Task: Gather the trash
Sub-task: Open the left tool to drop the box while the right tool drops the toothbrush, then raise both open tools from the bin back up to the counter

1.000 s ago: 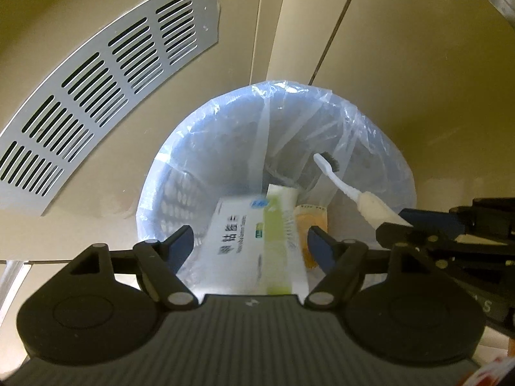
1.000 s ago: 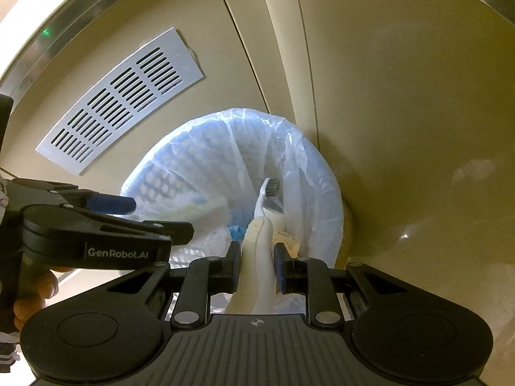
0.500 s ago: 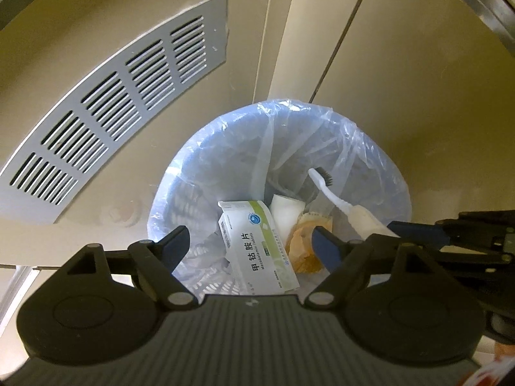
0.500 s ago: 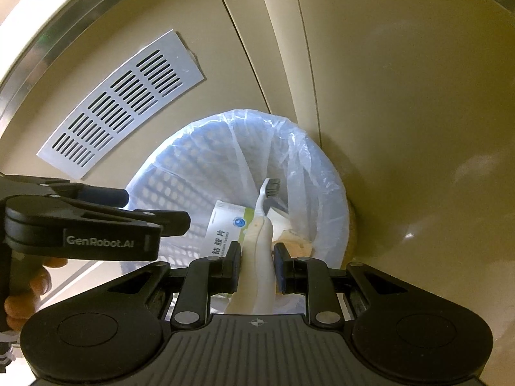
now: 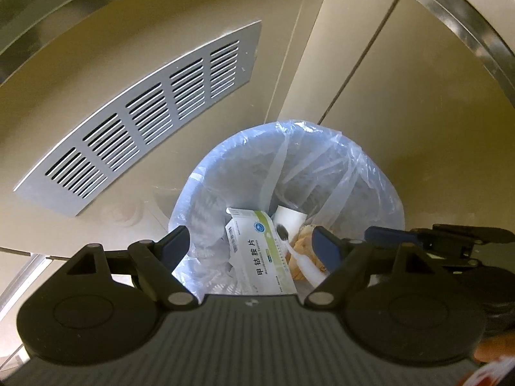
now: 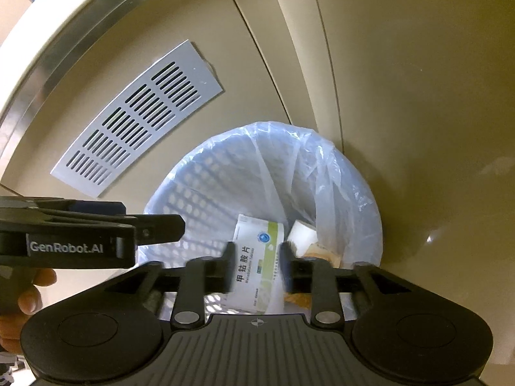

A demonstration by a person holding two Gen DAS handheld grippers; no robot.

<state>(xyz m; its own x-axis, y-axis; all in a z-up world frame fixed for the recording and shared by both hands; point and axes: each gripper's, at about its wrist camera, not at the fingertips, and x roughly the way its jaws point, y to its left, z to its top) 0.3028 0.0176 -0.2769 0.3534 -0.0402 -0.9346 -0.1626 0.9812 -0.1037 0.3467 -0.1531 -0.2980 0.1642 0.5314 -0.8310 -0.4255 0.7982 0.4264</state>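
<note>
A pale blue mesh bin (image 5: 206, 199) (image 6: 199, 193) with a clear plastic liner stands on the floor below both grippers. In it lie a white and green medicine box (image 5: 260, 251) (image 6: 257, 267), a white paper piece (image 5: 291, 217) (image 6: 301, 234) and orange wrappers (image 5: 302, 244) (image 6: 325, 252). A white toothbrush (image 5: 301, 262) lies in the bin on the wrappers. My left gripper (image 5: 251, 244) is open and empty above the bin. My right gripper (image 6: 257, 263) is open and empty above the bin; it also shows at the right of the left wrist view (image 5: 450, 234).
A grey slotted vent grille (image 5: 145, 119) (image 6: 138, 122) sits in the beige cabinet front behind the bin. A metal edge (image 6: 80, 19) runs along the top. The person's hand (image 6: 22, 289) holds the left gripper.
My right gripper has opened and let go of the toothbrush, which has dropped into the bin. The medicine box fell from my open left gripper and settled in the bin.
</note>
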